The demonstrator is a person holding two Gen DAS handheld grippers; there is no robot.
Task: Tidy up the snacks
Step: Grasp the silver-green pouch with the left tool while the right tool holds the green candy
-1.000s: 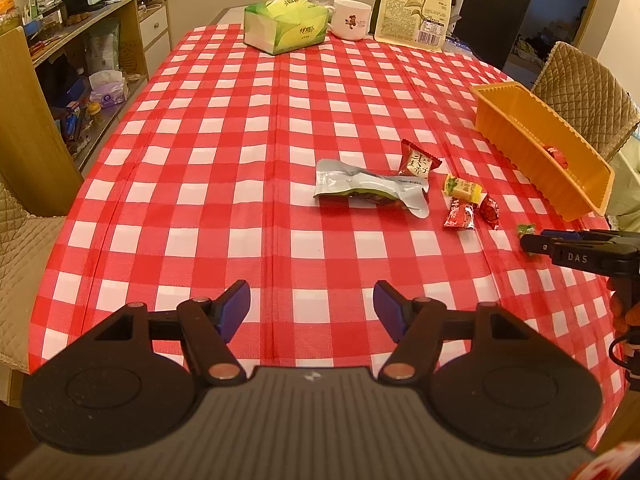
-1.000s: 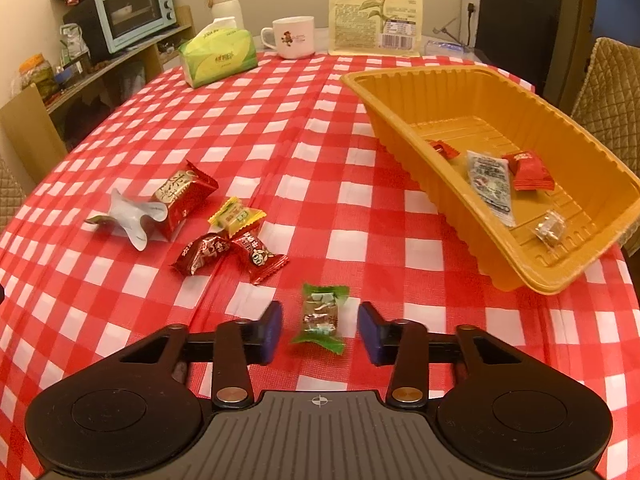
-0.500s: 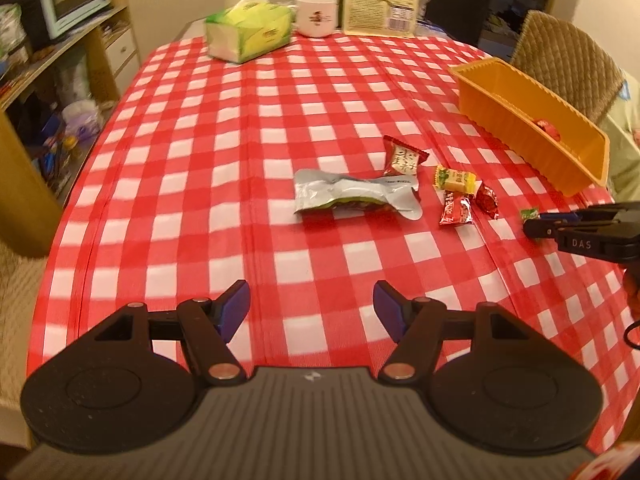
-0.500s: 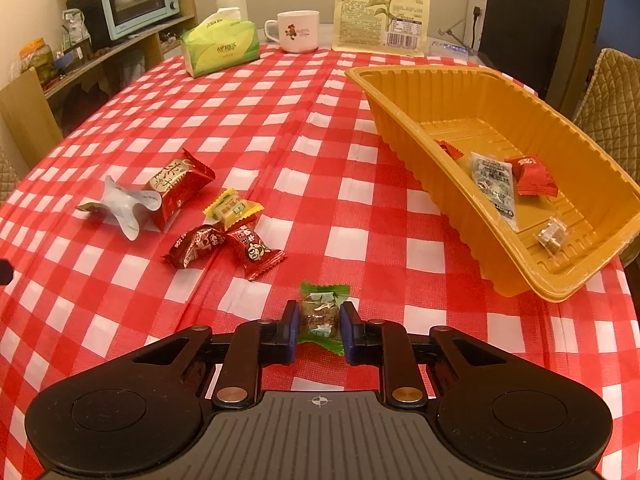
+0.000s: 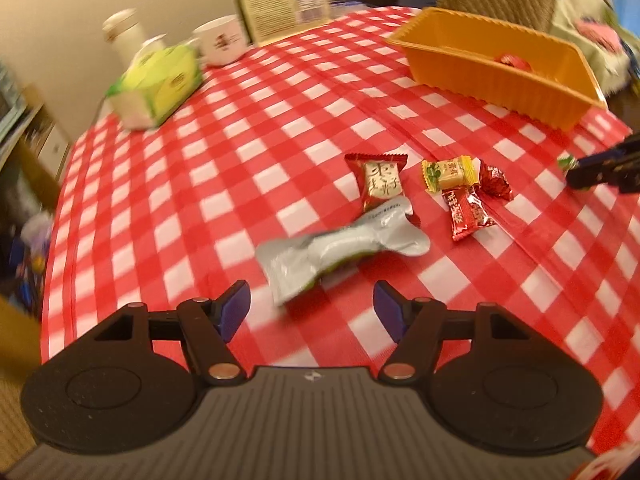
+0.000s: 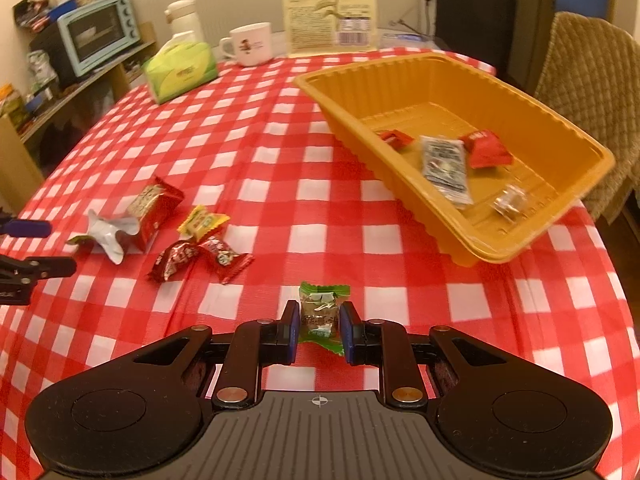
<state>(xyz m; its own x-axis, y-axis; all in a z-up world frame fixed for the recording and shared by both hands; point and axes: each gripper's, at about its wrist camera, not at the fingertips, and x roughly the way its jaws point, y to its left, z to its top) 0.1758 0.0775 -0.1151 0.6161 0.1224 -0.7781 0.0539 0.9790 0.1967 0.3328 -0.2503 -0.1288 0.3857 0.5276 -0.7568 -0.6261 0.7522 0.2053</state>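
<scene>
The small green-wrapped candy (image 6: 320,314) is squeezed between the two pads of the right gripper (image 6: 319,330), just above the red and white checked cloth (image 6: 280,168). The ribbed orange plastic tray (image 6: 592,184) sits ahead and to the right. The candy should be lifted gently, kept pinched, and let go only over the tray. The left gripper (image 5: 311,311) is spread wide and empty, with the crinkly silver packet (image 5: 340,250) just ahead.

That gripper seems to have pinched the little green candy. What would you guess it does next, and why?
Probably lift it and carry it to the orange tray. The right gripper is shut on the green candy, which is still low over the tablecloth, and the tray already holds several wrapped snacks, so dropping it there fits the sorting.
</scene>
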